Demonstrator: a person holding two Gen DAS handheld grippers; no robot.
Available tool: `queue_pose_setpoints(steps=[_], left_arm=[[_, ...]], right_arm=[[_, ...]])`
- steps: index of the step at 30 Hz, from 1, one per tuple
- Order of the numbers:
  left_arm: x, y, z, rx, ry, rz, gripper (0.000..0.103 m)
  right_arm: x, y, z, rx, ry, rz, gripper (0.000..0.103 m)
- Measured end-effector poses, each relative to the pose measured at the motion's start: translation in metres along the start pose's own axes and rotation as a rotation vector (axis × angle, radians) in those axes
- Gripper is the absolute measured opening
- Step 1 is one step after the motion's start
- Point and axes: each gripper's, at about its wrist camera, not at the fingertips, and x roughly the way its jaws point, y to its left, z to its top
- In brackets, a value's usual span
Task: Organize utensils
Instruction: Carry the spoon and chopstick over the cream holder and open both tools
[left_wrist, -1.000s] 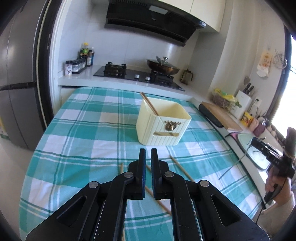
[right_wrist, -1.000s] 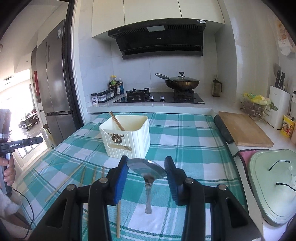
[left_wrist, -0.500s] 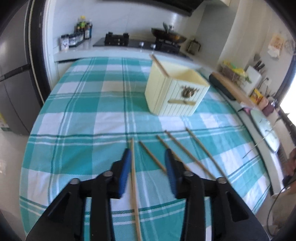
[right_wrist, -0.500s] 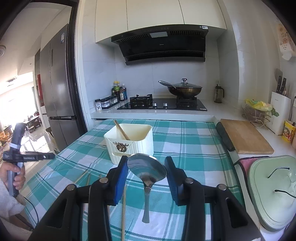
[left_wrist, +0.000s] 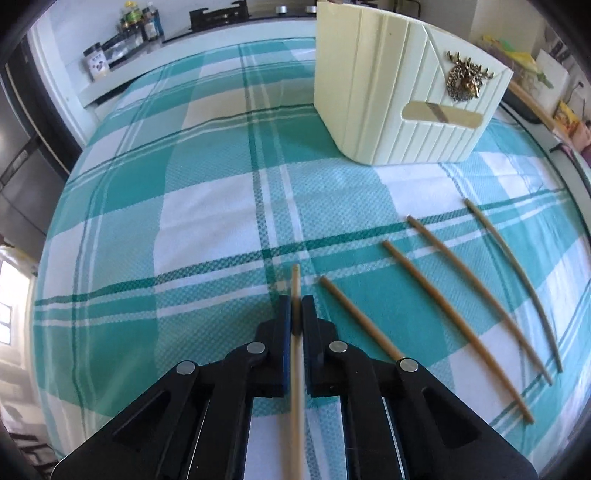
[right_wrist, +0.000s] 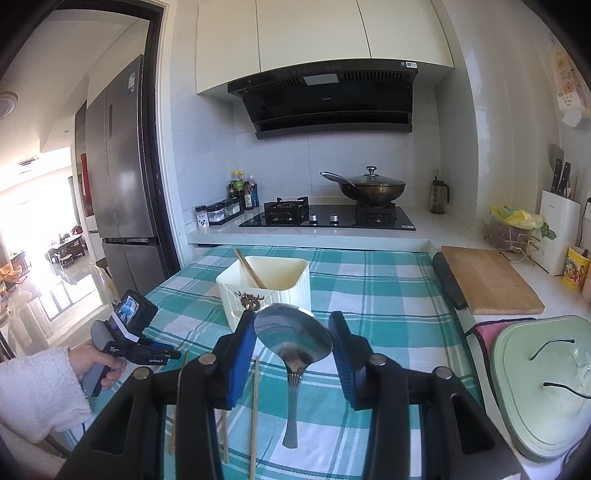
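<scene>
The left tool (left_wrist: 296, 314) is tipped down toward the desk (left_wrist: 207, 221), its jaws drawn narrow around a chopstick (left_wrist: 296, 387) that runs lengthwise between them. That chopstick's long axis lies along the tool's own line, with its tip poking out just past the fingertips and the rest trailing back under the tool body. In the right wrist view the person's left hand (right_wrist: 96, 363) grips the handle at the desk's left edge, white fleecy sleeve at the wrist.

To the right of the held stick, four more chopsticks (left_wrist: 458, 332) lie flat on the green checked cloth, roughly parallel and apart from one another, all slanting from near-right to far-left. Beyond them stands the cream utensil holder (left_wrist: 399, 99), upright, with a brass deer-head ornament on its face.

The right tool (right_wrist: 293, 339) is held higher and about level, jaws wide with blue pads. A spoon (right_wrist: 293, 343) sits between them, bowl up and facing the camera, handle hanging straight down; whether the pads actually touch it cannot be told. Past it, the holder carries one chopstick (right_wrist: 250, 273) leaning to the left. At the far end are the stove (right_wrist: 327, 218) and a lidded wok (right_wrist: 371, 184).
</scene>
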Motion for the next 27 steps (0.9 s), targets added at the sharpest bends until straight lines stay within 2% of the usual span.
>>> queue_pose_setpoints(steps=[3, 7, 10, 13, 19, 23, 27], left_arm=[[-0.028, 0.006, 0.003, -0.048, -0.099, -0.034, 0.004], [-0.091, 0.022, 0.001, -0.155, -0.271, -0.118, 0.004], [-0.135, 0.030, -0.003, -0.192, -0.374, -0.161, 0.004], [-0.166, 0.032, -0.005, -0.202, -0.442, -0.171, 0.004], [-0.209, 0.035, 0.001, -0.208, -0.531, -0.182, 0.003], [-0.239, 0.034, 0.021, -0.194, -0.588, -0.195, 0.003], [-0.269, 0.033, 0.055, -0.192, -0.676, -0.185, 0.003]], right_arm=[[-0.001, 0.001, 0.004, -0.006, -0.007, 0.004, 0.041], [-0.004, 0.001, 0.008, -0.009, -0.022, 0.014, 0.041], [-0.004, 0.003, 0.012, -0.009, -0.027, 0.028, 0.041], [-0.002, 0.006, 0.014, -0.016, -0.027, 0.041, 0.041], [0.006, 0.012, 0.021, -0.014, -0.015, 0.068, 0.041], [0.021, 0.011, 0.033, -0.012, 0.009, 0.084, 0.041], [0.047, 0.009, 0.058, -0.008, 0.034, 0.093, 0.041]])
